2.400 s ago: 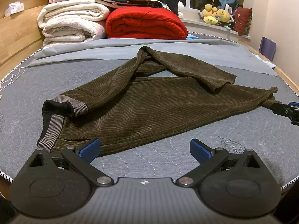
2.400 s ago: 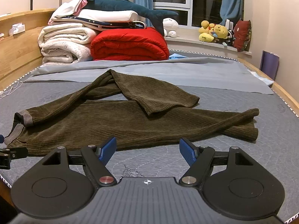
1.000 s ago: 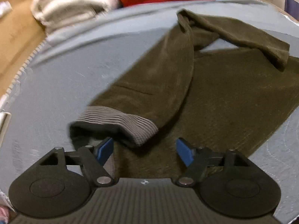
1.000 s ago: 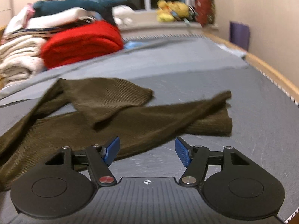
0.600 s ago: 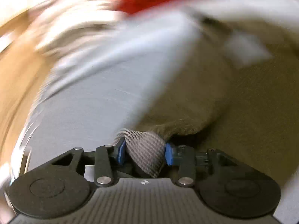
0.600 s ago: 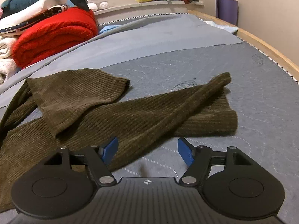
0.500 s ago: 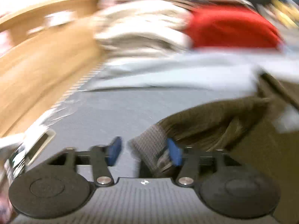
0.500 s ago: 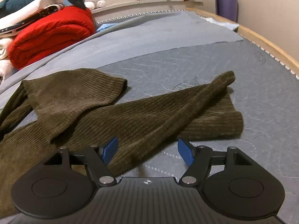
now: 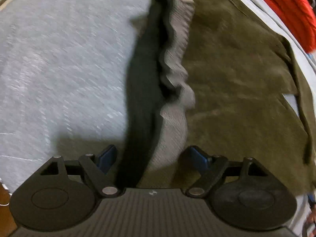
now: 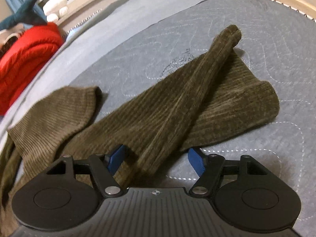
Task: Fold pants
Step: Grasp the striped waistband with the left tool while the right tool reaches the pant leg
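While tools gape: pants (image 10: 177,106) rumpled.

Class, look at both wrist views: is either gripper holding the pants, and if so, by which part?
Neither holds anything. The left gripper straddles the pants' grey waistband, jaws opening, pads clear. The right gripper straddles a pant leg, open.

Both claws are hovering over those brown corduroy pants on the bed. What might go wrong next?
The left gripper is opening astride the ribbed waistband, which looks bunched; it might pinch only one layer. The right gripper, open, sits over a twisted pant leg lying across the other, so a grab could lock in that crease. The blur suggests fast motion, risking a missed grasp.
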Motion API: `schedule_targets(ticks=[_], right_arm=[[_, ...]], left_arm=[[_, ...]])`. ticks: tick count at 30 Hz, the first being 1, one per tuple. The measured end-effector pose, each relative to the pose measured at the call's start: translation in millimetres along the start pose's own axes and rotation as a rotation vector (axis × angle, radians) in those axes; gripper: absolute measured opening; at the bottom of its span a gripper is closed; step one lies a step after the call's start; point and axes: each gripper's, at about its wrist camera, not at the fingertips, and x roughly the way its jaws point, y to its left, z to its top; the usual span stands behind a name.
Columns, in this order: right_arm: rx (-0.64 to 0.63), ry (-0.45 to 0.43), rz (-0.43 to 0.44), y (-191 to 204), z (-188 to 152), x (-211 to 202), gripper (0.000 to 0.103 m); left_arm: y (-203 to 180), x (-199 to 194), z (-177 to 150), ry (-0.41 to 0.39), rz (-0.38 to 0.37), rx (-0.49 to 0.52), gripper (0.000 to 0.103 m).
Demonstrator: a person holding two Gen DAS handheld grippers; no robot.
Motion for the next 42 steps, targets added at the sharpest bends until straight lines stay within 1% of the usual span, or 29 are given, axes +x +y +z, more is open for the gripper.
schedule_targets(ticks=[2, 3, 4, 5, 6, 7, 10, 13, 15, 16, 17, 20, 23, 24, 26, 27, 28, 29, 30, 31, 32, 33, 35, 37, 38, 39, 40, 41, 42], right_arm=[[0.021, -0.01, 0.015, -4, 0, -1, 0.059], [0.034, -0.012, 0.031, -7, 1, -1, 0.047], [0.056, -0.01, 0.059, -11, 1, -2, 0.031], [0.072, -0.012, 0.074, -15, 2, -4, 0.024], [0.086, -0.018, 0.082, -18, 3, -6, 0.015], [0.108, -0.019, 0.097, -22, 3, -11, 0.011], [0.133, -0.033, 0.139, -28, 8, -27, 0.009], [0.08, -0.054, 0.185, -25, 12, -56, 0.008], [0.048, -0.053, 0.194, -26, 11, -77, 0.008], [0.035, -0.051, 0.195, -28, 10, -85, 0.008], [0.011, -0.045, 0.19, -31, 7, -97, 0.008], [-0.044, -0.024, 0.16, -46, -1, -123, 0.008], [-0.082, 0.008, 0.148, -66, -12, -145, 0.008], [-0.127, 0.044, 0.148, -70, -20, -151, 0.008], [-0.23, 0.157, 0.171, -76, -40, -156, 0.008], [-0.298, 0.265, 0.194, -79, -56, -153, 0.009], [-0.359, 0.358, 0.208, -82, -71, -150, 0.01], [-0.417, 0.427, 0.217, -82, -85, -148, 0.01], [-0.487, 0.472, 0.22, -81, -96, -148, 0.01], [-0.552, 0.48, 0.233, -80, -104, -153, 0.01], [-0.566, 0.473, 0.261, -80, -104, -158, 0.01], [-0.548, 0.463, 0.299, -82, -98, -163, 0.01], [-0.473, 0.421, 0.399, -90, -75, -176, 0.015], [-0.373, 0.334, 0.501, -105, -47, -191, 0.021], [-0.337, 0.28, 0.516, -112, -37, -197, 0.023], [-0.29, 0.215, 0.502, -122, -23, -202, 0.028], [-0.237, 0.172, 0.481, -133, -11, -202, 0.032], [-0.183, 0.145, 0.462, -143, 0, -200, 0.032], [-0.12, 0.116, 0.422, -156, 11, -198, 0.032]], left_arm=[[-12, 2, -3, -0.003, 0.024, 0.08, 0.083], [-19, 0, -7, -0.013, 0.052, 0.118, 0.076], [-24, -1, -6, -0.028, 0.079, 0.149, 0.069], [-26, -3, -5, -0.037, 0.084, 0.159, 0.064], [-27, -7, -5, -0.046, 0.082, 0.163, 0.051], [-26, -12, -5, -0.058, 0.076, 0.162, 0.044], [-25, -33, -14, -0.105, 0.054, 0.168, 0.036], [-31, -59, -16, -0.166, 0.053, 0.227, 0.035], [-28, -72, -29, -0.212, 0.055, 0.273, 0.034], [-28, -79, -30, -0.229, 0.053, 0.293, 0.034], [-29, -84, -45, -0.241, 0.051, 0.309, 0.033], [-27, -100, -55, -0.264, 0.049, 0.383, 0.033], [-15, -120, -61, -0.292, 0.065, 0.428, 0.033], [-10, -125, -62, -0.306, 0.087, 0.444, 0.033], [-4, -123, -55, -0.316, 0.14, 0.461, 0.033], [-3, -118, -54, -0.307, 0.164, 0.462, 0.033], [0, -114, -51, -0.283, 0.187, 0.461, 0.033], [2, -108, -50, -0.247, 0.205, 0.466, 0.034], [-1, -102, -48, -0.217, 0.217, 0.475, 0.036], [-3, -97, -47, -0.194, 0.239, 0.486, 0.038], [-5, -95, -46, -0.186, 0.26, 0.493, 0.038], [-10, -93, -43, -0.18, 0.276, 0.491, 0.04], [-15, -97, -36, -0.174, 0.291, 0.48, 0.041], [-16, -97, -40, -0.176, 0.304, 0.483, 0.044], [-17, -91, -44, -0.174, 0.311, 0.486, 0.044], [-18, -91, -42, -0.169, 0.317, 0.489, 0.045], [-21, -85, -42, -0.168, 0.32, 0.489, 0.045], [-21, -84, -41, -0.166, 0.322, 0.488, 0.046], [-22, -83, -42, -0.166, 0.322, 0.485, 0.046]])
